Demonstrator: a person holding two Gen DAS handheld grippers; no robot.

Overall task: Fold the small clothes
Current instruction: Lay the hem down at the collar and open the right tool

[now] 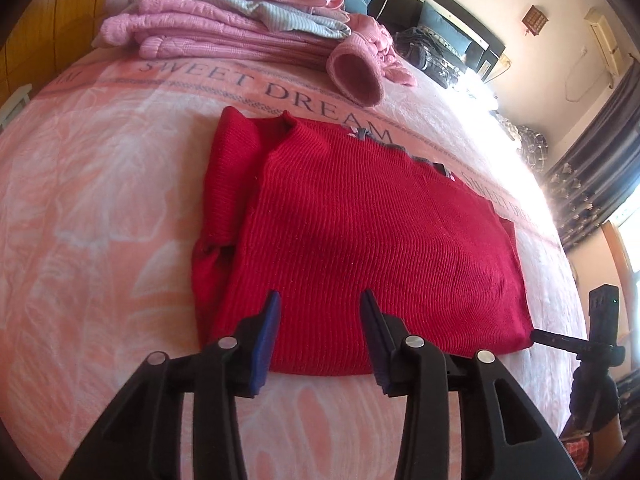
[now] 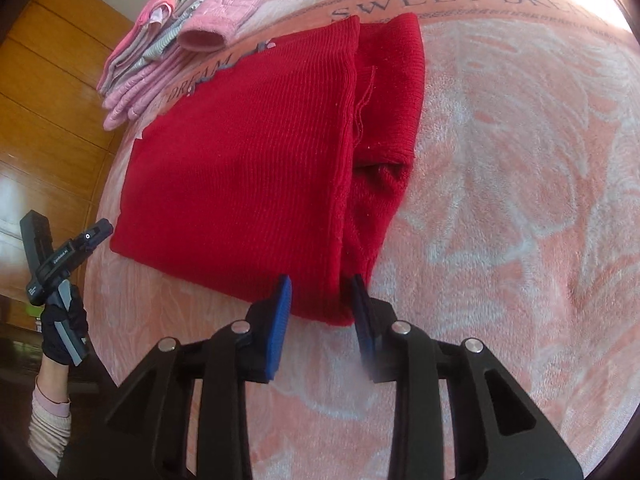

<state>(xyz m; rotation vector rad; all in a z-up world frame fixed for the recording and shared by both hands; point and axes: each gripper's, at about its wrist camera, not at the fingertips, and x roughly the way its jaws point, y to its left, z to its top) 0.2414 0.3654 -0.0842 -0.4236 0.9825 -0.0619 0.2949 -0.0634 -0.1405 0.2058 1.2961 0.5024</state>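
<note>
A red knitted sweater (image 1: 360, 240) lies folded flat on a pink blanket (image 1: 100, 200), with one sleeve folded in along its left side. My left gripper (image 1: 320, 300) is open, its blue-padded fingers hovering over the near hem. In the right wrist view the same sweater (image 2: 240, 160) shows a sleeve tucked along its right side. My right gripper (image 2: 320, 282) stands open, its fingers on either side of the near right corner. The left gripper (image 2: 98, 232), held by a gloved hand (image 2: 64, 328), sits by the near left corner. The right gripper (image 1: 538, 336) tip reaches the sweater's corner.
A stack of folded pink and striped clothes (image 1: 224, 28) lies at the far side of the blanket (image 2: 520, 200), also seen as the stack (image 2: 160, 60). Dark pillows and bundles (image 1: 432, 52) lie beyond. Wooden panelling (image 2: 52, 100) is at the left, curtains (image 1: 580, 188) at the right.
</note>
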